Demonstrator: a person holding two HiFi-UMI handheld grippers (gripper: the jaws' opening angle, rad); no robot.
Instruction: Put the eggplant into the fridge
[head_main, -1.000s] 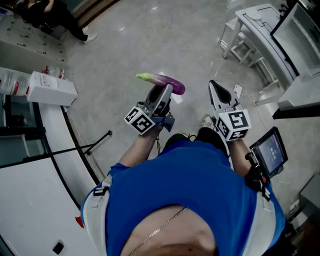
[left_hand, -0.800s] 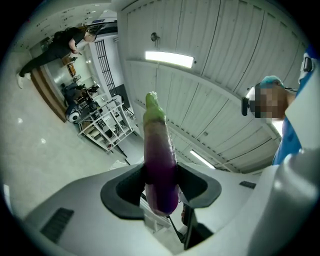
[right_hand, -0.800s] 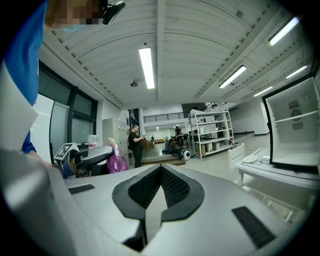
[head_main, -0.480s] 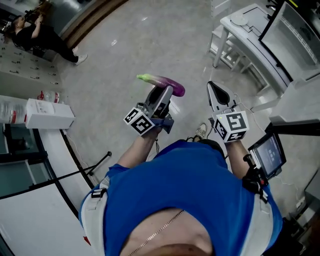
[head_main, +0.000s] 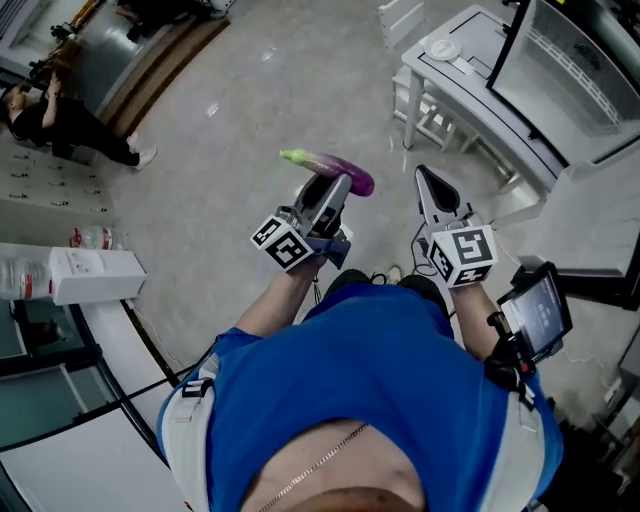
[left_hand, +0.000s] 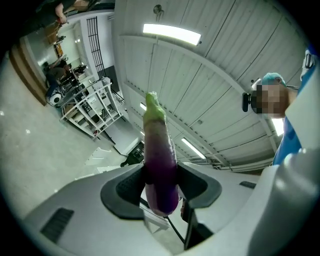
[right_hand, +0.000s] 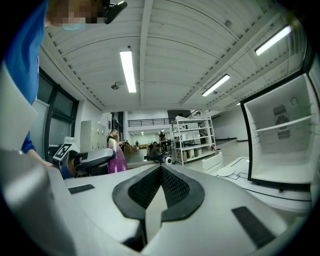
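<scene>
The left gripper (head_main: 330, 195) is clamped on the eggplant (head_main: 345, 172), which lies crosswise over the jaw tips in the head view, green stem end to the left. In the left gripper view the purple body (left_hand: 160, 160) is pinched between both pads and the stem stands up past them. The right gripper (head_main: 428, 180) is carried just beside it with its jaws pressed together on nothing; its own view shows the pads (right_hand: 172, 187) meeting.

Both are held over bare grey floor (head_main: 250, 110). The open fridge (head_main: 570, 60) is at the upper right, its white interior and shelves also showing at the right of the right gripper view (right_hand: 280, 135). A low white stand (head_main: 470, 90) with a round dish (head_main: 442, 48) on it sits in front of the fridge, between it and the grippers. A white box (head_main: 95, 275) rests on a counter at the left, a person in dark clothes (head_main: 70, 125) is at the far upper left, and a small screen (head_main: 540, 312) rides on the right forearm. A shelving rack (right_hand: 192, 137) stands far off in the room.

Compared with a second ago, the fridge and stand fill more of the upper right and sit nearer the grippers, while the box and the dark-clothed person have slid towards the left edge. The grip on the eggplant and the closed right jaws are unchanged.
</scene>
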